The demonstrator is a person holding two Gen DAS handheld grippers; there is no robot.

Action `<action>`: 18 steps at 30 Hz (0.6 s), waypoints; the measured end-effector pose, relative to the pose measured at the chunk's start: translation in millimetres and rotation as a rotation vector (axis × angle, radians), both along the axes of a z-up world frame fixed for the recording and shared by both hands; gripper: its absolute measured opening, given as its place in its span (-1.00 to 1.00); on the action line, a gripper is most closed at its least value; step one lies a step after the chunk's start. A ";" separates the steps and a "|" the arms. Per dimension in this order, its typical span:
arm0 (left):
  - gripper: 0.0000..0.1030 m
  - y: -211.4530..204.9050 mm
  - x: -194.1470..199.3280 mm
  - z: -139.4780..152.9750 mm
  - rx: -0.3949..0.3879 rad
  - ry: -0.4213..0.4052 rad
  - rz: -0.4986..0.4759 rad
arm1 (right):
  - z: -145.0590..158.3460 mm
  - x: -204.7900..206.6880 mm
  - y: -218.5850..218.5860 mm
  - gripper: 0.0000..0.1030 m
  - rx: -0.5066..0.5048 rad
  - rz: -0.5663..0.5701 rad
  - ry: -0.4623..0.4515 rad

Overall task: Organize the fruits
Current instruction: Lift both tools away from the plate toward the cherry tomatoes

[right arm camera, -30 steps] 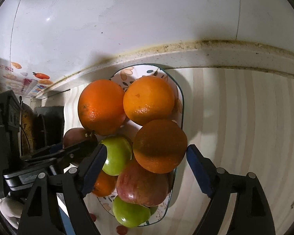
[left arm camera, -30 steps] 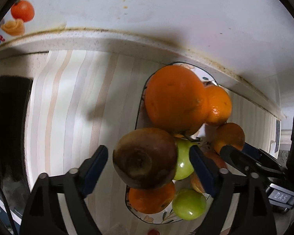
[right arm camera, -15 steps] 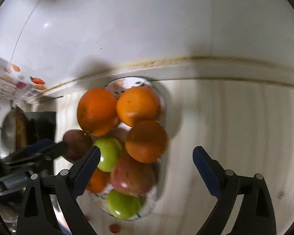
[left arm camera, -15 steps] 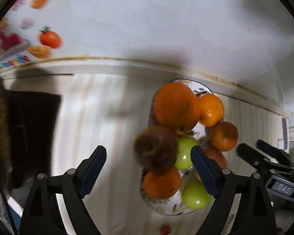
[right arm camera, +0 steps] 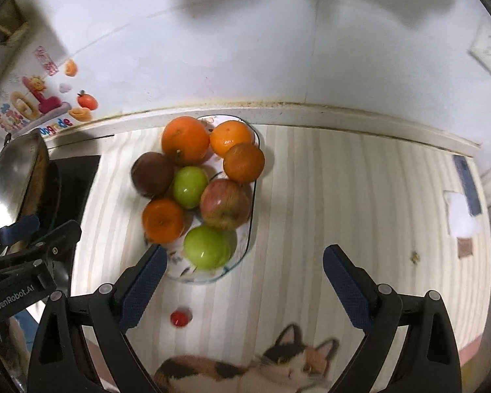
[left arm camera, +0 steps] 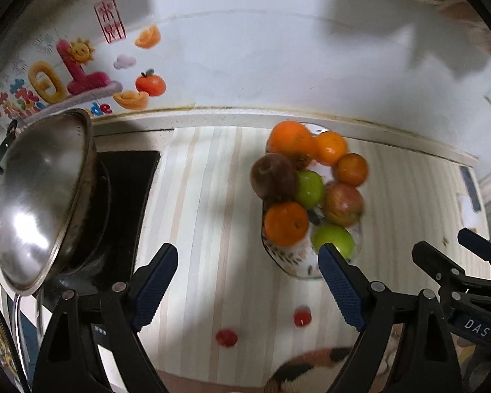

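A patterned oval dish (right arm camera: 242,255) (left arm camera: 299,267) on the striped counter mat holds several oranges (right arm camera: 185,139), two green apples (right arm camera: 207,247), a red apple (right arm camera: 225,203) and a dark brown fruit (right arm camera: 152,174) (left arm camera: 273,177). My left gripper (left arm camera: 247,286) is open and empty, held back above the mat left of the dish. My right gripper (right arm camera: 242,290) is open and empty, held back near the dish's front end. Each gripper shows at the edge of the other's view.
A steel wok (left arm camera: 37,203) sits on a black stove (left arm camera: 127,177) at the left. Small red dots (right arm camera: 179,318) and a cat picture (right arm camera: 262,366) are on the mat. A stickered white wall (left arm camera: 245,49) runs behind the counter.
Both grippers have pulled back and up from the dish, so the fruit looks smaller and the stove, wok and mat's front edge have come into view. Both stay open and empty.
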State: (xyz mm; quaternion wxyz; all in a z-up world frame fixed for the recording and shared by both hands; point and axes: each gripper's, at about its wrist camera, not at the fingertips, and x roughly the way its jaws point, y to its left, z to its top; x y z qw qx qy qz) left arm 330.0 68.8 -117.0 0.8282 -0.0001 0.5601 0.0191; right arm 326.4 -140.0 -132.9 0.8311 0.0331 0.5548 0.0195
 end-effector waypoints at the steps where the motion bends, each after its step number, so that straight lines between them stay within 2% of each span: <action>1: 0.71 -0.7 -9.2 7.6 0.000 -0.020 -0.009 | 5.8 -7.6 0.9 0.91 -0.004 -0.005 -0.013; 10: 0.71 0.2 -79.9 71.9 -0.032 -0.138 -0.078 | 74.9 -94.7 16.6 0.91 -0.048 -0.049 -0.150; 18: 0.71 2.7 -125.8 101.4 -0.047 -0.177 -0.112 | 118.9 -156.0 28.3 0.91 -0.032 -0.074 -0.228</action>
